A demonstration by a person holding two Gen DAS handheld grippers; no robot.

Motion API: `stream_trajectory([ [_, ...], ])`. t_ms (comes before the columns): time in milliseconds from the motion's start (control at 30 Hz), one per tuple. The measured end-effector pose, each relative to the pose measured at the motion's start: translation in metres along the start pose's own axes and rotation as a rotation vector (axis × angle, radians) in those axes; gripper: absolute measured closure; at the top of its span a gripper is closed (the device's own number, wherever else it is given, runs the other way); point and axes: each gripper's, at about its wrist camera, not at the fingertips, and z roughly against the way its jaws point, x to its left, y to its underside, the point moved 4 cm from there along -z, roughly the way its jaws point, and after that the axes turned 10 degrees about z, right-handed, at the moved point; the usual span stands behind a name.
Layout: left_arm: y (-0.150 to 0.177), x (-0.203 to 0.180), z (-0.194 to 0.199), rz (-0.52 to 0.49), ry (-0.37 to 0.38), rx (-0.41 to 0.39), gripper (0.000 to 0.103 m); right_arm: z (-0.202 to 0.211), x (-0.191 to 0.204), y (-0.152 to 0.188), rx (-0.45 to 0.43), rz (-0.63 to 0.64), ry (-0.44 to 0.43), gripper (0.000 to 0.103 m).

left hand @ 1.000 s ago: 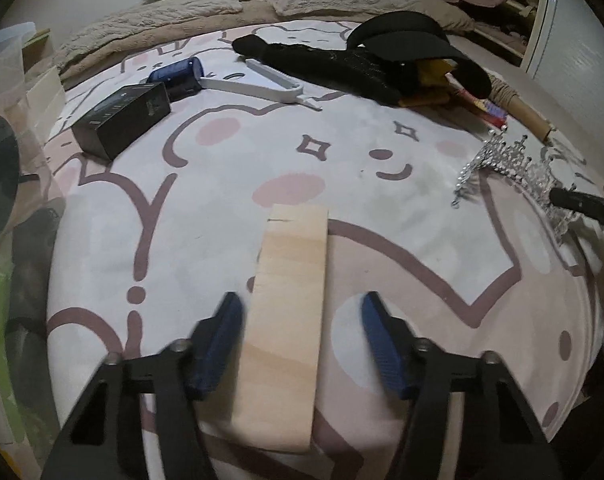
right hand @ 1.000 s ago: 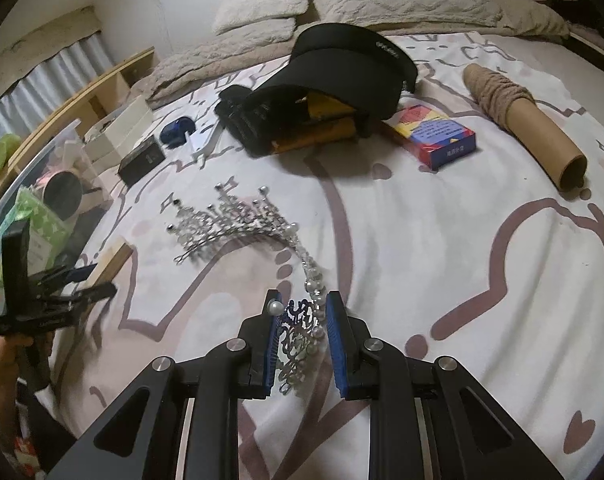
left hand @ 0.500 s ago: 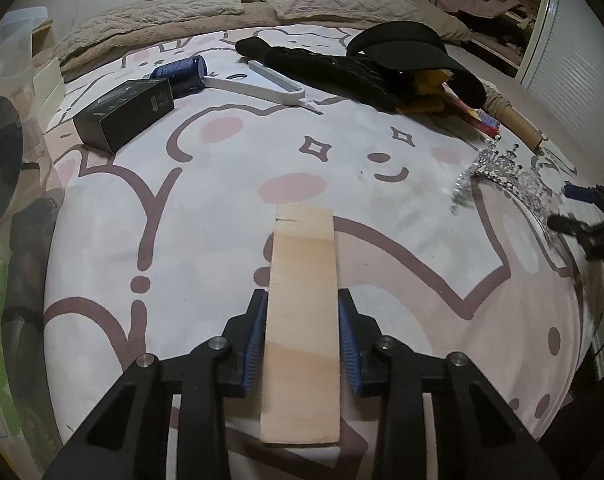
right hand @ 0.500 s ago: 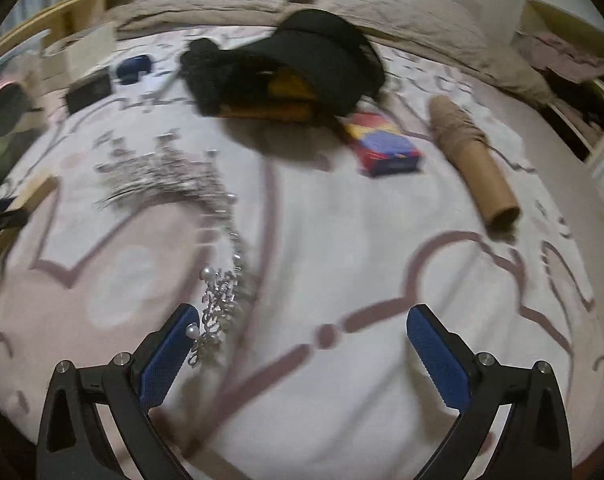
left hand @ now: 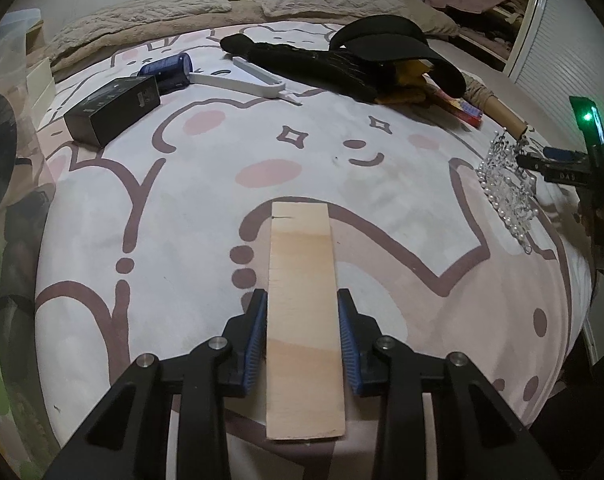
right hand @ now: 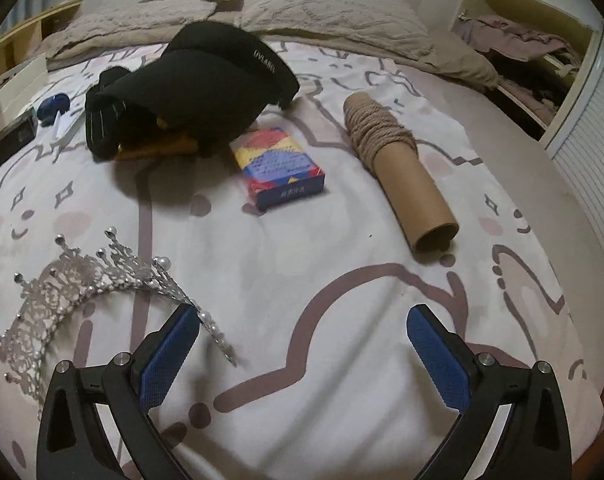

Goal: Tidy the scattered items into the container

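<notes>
My left gripper [left hand: 302, 296] is shut on a pale wooden board [left hand: 302, 256], its blue pads pressed on the two long edges. The board lies flat on the patterned bedspread, pointing away from me. My right gripper [right hand: 302, 312] stands wide open just above the bedspread with nothing between its fingers. The silver tiara [right hand: 82, 284] lies to its left, one end running by the left finger [right hand: 170, 352]. In the left wrist view the tiara [left hand: 505, 184] sits at the far right. A clear plastic bin [left hand: 10, 36] stands at the bed's left edge.
Scattered on the bed are a black box [left hand: 114, 110], a blue roll [left hand: 168, 68] with a white handle, a black visor cap [right hand: 222, 76] over gloves, a colourful card box [right hand: 280, 168] and a twine-wrapped cardboard tube [right hand: 397, 168]. Pillows line the head.
The left jaws closed from either side onto the wooden board. The right gripper let go of the tiara's end, opened wide and swung to the right.
</notes>
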Motion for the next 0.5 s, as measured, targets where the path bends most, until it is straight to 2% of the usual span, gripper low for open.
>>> stream_trajectory([
  [100,0.001,0.001,0.0,0.004,0.003,-0.003,0.069,0.022,0.001,-0.002,-0.083,-0.035,-0.078,0.0],
  [167,0.001,0.001,0.0,0.006,0.005,-0.003,0.069,0.038,0.007,-0.007,-0.155,-0.081,-0.206,0.0],
  [233,0.001,0.001,0.0,0.009,0.007,-0.001,0.069,0.048,0.017,-0.012,-0.21,-0.091,-0.285,0.0],
  [333,0.001,0.001,0.0,0.012,0.007,-0.001,0.069,0.053,0.036,-0.018,-0.262,-0.052,-0.313,0.0],
  [367,0.001,0.001,0.0,0.011,0.007,-0.001,0.069,0.052,0.043,-0.02,-0.275,-0.038,-0.324,0.01],
  [400,0.001,0.001,0.0,0.011,0.008,0.0,0.069,0.049,0.049,-0.022,-0.277,-0.026,-0.362,0.025],
  [433,0.001,0.001,0.0,0.011,0.009,0.0,0.069,0.044,0.053,-0.022,-0.265,-0.031,-0.398,0.03],
  [500,0.001,0.001,0.0,0.011,0.01,0.002,0.069,0.038,0.059,-0.023,-0.256,-0.048,-0.442,0.031],
])
